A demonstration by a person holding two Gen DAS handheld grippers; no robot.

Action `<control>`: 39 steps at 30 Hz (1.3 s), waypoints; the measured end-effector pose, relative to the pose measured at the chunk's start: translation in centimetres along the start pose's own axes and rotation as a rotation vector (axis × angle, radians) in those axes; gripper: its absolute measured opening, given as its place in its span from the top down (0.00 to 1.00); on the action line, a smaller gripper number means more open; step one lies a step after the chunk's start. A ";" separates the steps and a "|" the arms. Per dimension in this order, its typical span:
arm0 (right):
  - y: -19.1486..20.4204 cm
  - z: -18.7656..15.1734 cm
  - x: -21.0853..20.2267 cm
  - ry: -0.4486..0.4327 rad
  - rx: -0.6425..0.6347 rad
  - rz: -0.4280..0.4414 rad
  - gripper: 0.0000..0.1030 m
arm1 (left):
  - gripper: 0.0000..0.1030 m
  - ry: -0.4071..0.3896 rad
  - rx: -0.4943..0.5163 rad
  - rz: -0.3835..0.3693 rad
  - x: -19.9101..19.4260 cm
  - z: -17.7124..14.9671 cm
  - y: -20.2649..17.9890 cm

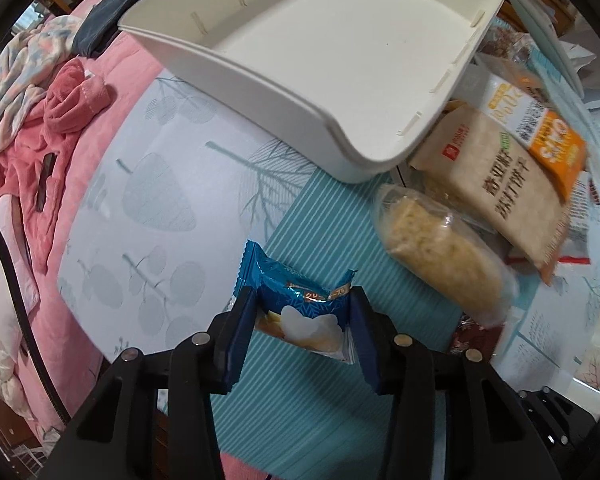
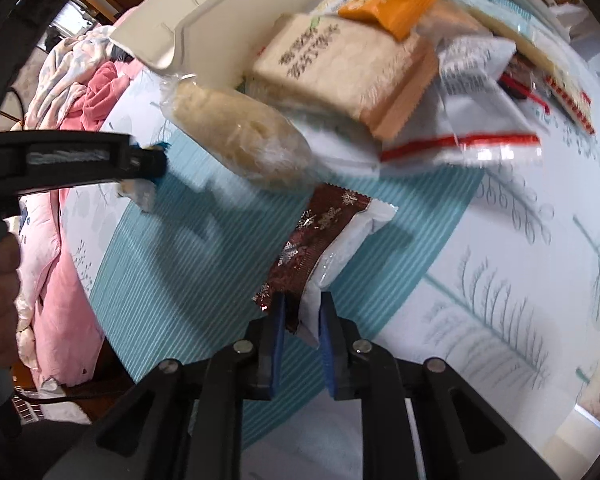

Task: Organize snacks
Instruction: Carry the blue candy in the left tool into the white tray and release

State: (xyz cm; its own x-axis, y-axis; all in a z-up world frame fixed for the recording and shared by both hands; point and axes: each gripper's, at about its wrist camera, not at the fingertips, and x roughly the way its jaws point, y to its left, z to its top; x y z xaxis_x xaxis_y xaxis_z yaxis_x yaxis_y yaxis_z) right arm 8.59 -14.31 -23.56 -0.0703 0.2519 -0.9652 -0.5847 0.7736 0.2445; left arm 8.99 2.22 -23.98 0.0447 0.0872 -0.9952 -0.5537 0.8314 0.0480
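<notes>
tablecloth [image 1: 172, 184] bears bare white bin [image 1: 320, 60]; left hand-held gripper [image 1: 300, 320] grasps blue packet [image 1: 296, 300], right hand-held gripper [image 2: 302, 312] brown packet [image 2: 320, 236].

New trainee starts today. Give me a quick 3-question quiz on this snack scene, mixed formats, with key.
1. True or false: the white bin already has snacks in it.
2. Multiple choice: what is the left gripper shut on? A) the blue packet B) the clear-wrapped cake C) the beige cracker pack
3. Fill in: the right gripper pinches the end of the ____ packet with snowflakes.

Key:
1. False. The part of its floor in view is bare.
2. A
3. Brown
</notes>
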 end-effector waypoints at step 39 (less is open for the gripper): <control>6.9 4.7 -8.9 -0.148 0.290 -0.070 1.00 | 0.56 -0.308 0.150 -0.297 -15.7 7.4 12.0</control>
State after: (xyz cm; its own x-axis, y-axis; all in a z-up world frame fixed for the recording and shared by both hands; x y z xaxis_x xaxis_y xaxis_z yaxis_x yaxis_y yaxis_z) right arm 8.98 -8.49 -12.84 0.0924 0.2576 -0.9618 -0.3276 0.9200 0.2150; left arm 7.83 14.92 -7.17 0.4418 -0.0266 -0.8967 -0.3541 0.9132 -0.2015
